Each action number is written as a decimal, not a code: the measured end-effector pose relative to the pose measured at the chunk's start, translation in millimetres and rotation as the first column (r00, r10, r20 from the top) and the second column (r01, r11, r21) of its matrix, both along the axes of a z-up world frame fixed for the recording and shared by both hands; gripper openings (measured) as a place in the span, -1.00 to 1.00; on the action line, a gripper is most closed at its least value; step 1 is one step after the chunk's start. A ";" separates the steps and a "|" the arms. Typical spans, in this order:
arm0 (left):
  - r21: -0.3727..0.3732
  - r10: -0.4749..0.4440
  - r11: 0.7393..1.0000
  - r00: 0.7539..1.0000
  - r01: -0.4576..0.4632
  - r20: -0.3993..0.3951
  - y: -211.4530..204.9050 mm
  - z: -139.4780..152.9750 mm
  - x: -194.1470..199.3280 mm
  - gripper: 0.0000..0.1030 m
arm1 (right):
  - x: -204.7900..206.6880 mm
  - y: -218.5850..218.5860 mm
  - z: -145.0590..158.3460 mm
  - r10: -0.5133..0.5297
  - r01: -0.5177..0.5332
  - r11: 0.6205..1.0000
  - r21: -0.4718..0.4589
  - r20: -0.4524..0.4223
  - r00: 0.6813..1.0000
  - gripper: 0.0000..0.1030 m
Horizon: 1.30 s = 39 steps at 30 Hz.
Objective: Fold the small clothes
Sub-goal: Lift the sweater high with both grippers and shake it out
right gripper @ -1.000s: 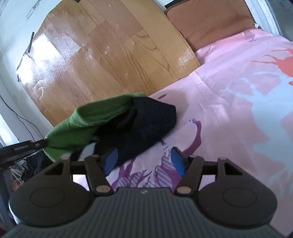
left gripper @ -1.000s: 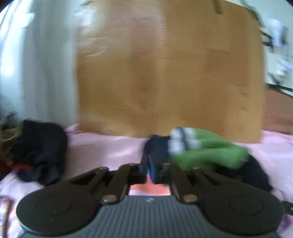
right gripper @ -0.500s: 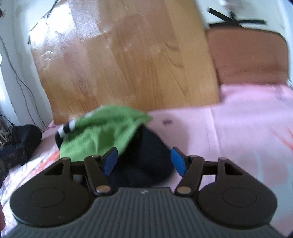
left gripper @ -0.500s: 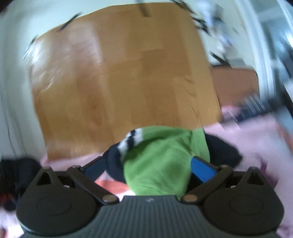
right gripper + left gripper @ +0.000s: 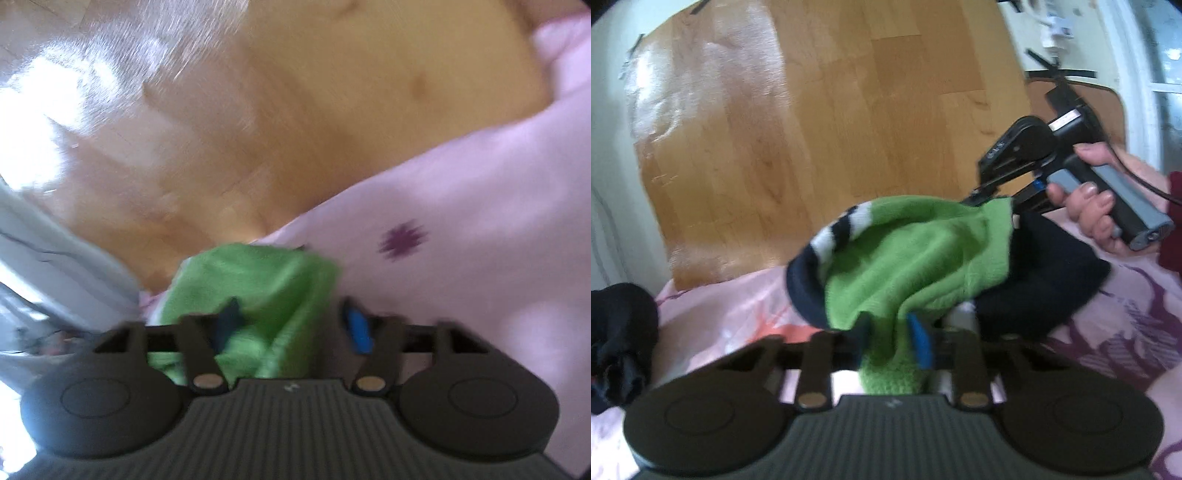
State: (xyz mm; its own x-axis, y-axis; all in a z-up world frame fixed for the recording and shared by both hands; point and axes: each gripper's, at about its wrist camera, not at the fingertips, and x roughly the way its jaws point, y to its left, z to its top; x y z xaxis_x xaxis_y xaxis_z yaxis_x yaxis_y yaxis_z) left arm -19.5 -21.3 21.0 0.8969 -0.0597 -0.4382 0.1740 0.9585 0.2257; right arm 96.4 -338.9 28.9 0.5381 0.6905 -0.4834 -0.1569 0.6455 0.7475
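Left view only: the person's hand (image 5: 1108,206) holding the right gripper (image 5: 991,192) by its handle; a dark pile of clothes (image 5: 620,332) at the far left
Right view only: blurry; a purple mark (image 5: 404,240) on the pink sheet (image 5: 480,184)
Around: a wooden board (image 5: 831,129) stands behind the bed; nothing blocks the grippers
Small clothes: a green garment (image 5: 916,258) with a striped cuff, over a dark part, lifted above the sheet
Left gripper (image 5: 890,339): jaws closing, nearly together, green cloth pinched between them
Right gripper: jaws closing; green cloth between them; pads partly apart
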 end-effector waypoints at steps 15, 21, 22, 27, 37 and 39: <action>-0.209 0.138 0.976 0.906 -0.056 0.399 43.3 131.5 -63.8 -0.94 | -172.5 17.6 209.5 -0.056 -0.010 0.994 0.106 0.594 0.803 -0.74; -0.276 0.193 0.961 0.744 -0.013 0.639 67.1 221.9 -132.3 -0.96 | -257.4 22.8 292.5 -0.118 0.062 0.993 0.103 0.743 0.659 -0.74; -0.283 0.180 0.959 0.741 0.015 0.647 71.1 232.7 -139.5 -0.95 | -258.3 24.6 300.9 -0.126 0.079 0.992 0.098 0.750 0.649 -0.74; -0.198 0.003 0.966 0.757 0.167 0.654 59.3 231.0 -178.6 -0.25 | -267.4 14.9 322.5 -0.190 0.200 0.976 0.086 0.785 0.589 -0.74; 0.024 -0.398 0.890 0.750 0.456 0.528 -27.1 108.6 -212.6 0.78 | -269.3 16.8 341.3 -0.229 0.331 0.943 0.031 0.782 0.580 -0.74; 0.052 -0.398 0.901 0.770 0.431 0.499 -33.5 95.7 -206.0 0.79 | -270.8 17.8 342.6 -0.235 0.337 0.941 0.034 0.781 0.578 -0.74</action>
